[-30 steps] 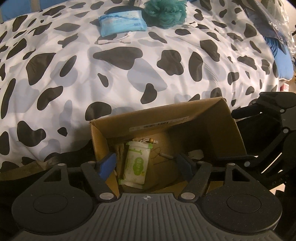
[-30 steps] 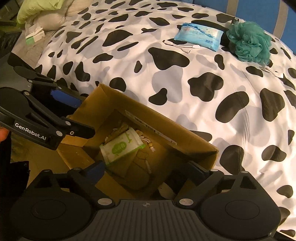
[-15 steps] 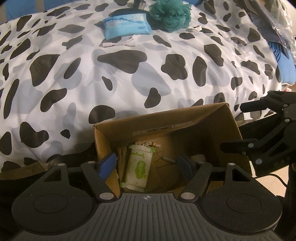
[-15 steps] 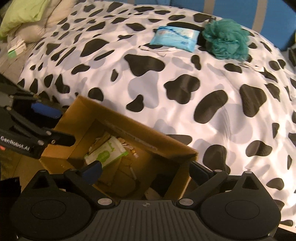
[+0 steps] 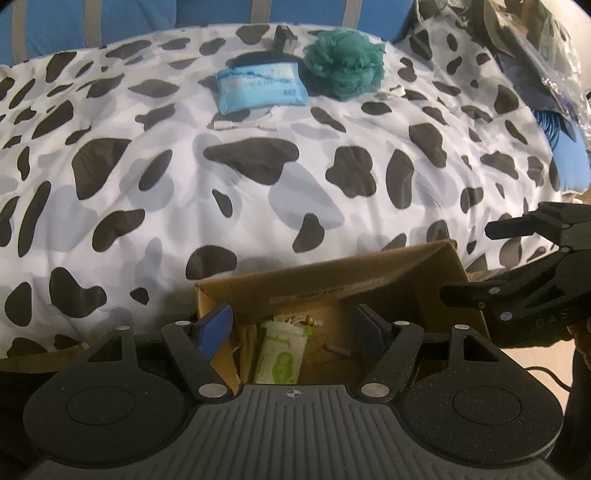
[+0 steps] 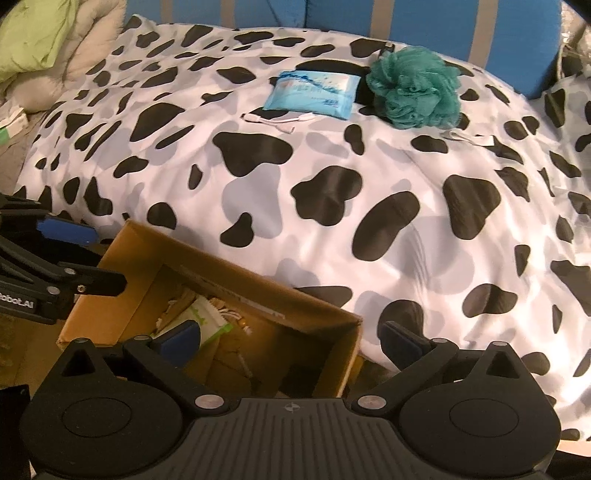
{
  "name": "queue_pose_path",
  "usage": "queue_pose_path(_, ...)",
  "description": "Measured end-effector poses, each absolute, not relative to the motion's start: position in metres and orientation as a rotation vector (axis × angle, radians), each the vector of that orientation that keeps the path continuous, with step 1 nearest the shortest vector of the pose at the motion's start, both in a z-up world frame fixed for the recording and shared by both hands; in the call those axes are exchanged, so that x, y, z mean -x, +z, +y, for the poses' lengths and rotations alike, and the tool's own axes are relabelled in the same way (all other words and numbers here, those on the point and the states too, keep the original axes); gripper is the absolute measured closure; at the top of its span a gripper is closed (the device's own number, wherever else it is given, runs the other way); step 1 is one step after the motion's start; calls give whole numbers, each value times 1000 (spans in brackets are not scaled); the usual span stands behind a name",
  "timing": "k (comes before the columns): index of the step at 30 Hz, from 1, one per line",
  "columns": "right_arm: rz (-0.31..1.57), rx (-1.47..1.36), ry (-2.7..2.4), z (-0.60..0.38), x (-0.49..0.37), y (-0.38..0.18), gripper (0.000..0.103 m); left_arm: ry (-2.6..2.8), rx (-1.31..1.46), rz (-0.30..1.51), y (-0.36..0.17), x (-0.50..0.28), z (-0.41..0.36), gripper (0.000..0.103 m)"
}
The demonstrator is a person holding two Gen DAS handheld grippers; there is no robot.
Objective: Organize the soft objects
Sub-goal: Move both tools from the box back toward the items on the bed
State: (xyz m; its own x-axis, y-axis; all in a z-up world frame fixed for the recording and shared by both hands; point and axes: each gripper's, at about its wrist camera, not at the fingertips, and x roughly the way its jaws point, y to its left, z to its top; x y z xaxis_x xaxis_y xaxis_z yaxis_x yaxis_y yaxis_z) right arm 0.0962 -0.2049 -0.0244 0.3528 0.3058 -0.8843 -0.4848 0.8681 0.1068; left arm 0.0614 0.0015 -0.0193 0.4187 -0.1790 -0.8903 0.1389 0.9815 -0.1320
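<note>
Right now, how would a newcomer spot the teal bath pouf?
Look to the far side of the cow-print duvet, near the blue headboard. The bath pouf lies just right of a flat blue wipes pack; it alone is a ruffled teal mesh ball.

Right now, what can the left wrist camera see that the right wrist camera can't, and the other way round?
Only the left wrist view shows the blue cable coil under clear plastic at the right edge. Only the right wrist view shows the green pillow at the far left. Both show the cardboard box holding a green wipes pack, and the blue tissue pack beside the teal bath pouf on the spotted blanket.
</note>
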Motion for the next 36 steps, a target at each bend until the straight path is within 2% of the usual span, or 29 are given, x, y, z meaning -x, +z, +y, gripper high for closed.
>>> queue_pose_path(15,999,130,427,-220,-106,-10,0,-183,39,1004,-6,-68,3,31)
queue_pose_path(36,884,96,352,-237,-128,4,0,-247,-113,884,-2,-98,0,32)
